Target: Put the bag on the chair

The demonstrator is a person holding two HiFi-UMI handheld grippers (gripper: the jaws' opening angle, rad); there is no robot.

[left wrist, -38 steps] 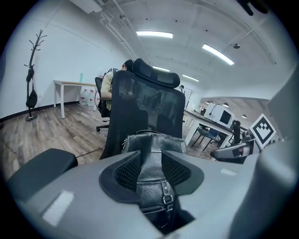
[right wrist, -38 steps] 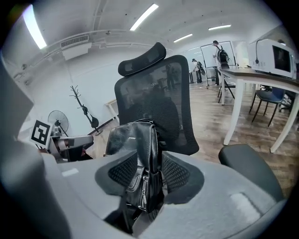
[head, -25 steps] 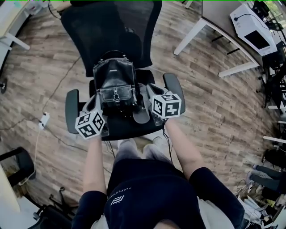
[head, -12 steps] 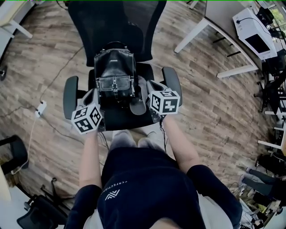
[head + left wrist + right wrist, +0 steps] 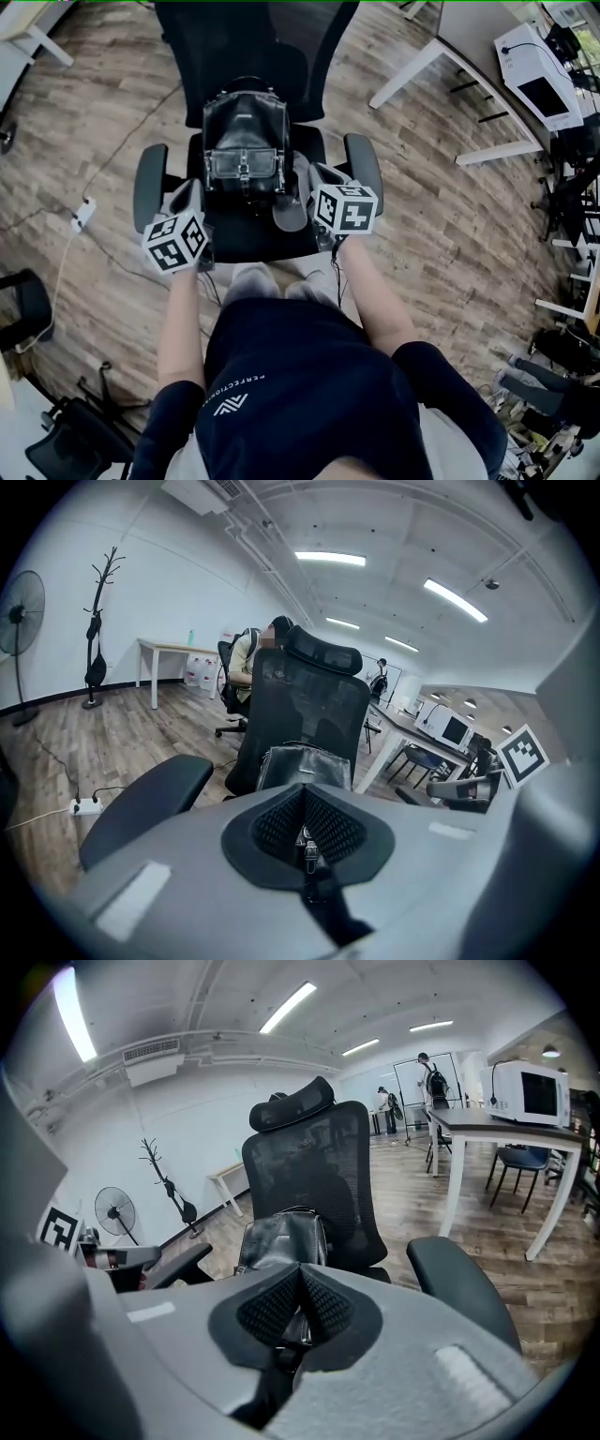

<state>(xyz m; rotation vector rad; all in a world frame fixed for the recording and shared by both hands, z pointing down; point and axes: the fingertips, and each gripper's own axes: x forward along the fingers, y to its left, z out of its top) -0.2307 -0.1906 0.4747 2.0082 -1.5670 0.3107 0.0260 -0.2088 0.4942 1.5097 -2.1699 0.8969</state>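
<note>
You hold the left gripper and right gripper at the front corners of the black chair, each with its fingers pressed together on nothing. The black bag stands upright on the seat against the mesh backrest, between the armrests. Wood-plank floor surrounds it, with a power strip at left and a white-legged desk beyond.

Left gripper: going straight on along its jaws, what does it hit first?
Probably the black bag on the chair seat: it sits dead ahead of the left gripper. Depth is unclear; it might touch the seat first.
</note>
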